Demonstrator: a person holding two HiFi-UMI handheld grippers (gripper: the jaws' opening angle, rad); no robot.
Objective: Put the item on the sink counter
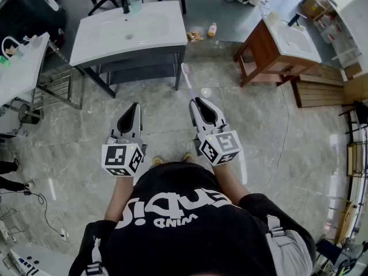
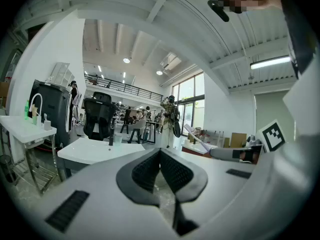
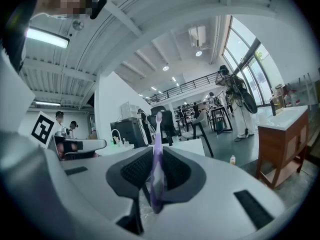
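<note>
My right gripper (image 1: 197, 102) is shut on a purple toothbrush (image 1: 187, 79), whose head sticks out past the jaws toward the white sink counter (image 1: 104, 39). In the right gripper view the toothbrush (image 3: 157, 154) stands upright between the pads. My left gripper (image 1: 134, 107) is shut with nothing in it, level with the right one; its jaws (image 2: 160, 153) meet in the left gripper view. The sink counter (image 2: 87, 151) with a black tap (image 1: 125, 3) lies ahead over the grey floor, some way from both grippers.
A second white counter (image 1: 16, 68) with a metal rack stands at the left. A wooden sink cabinet (image 1: 276, 48) stands at the right, with wooden pallets (image 1: 319, 91) beside it. A small bottle (image 1: 212, 29) and a packet lie on the floor behind the sink counter. Office chairs stand beyond.
</note>
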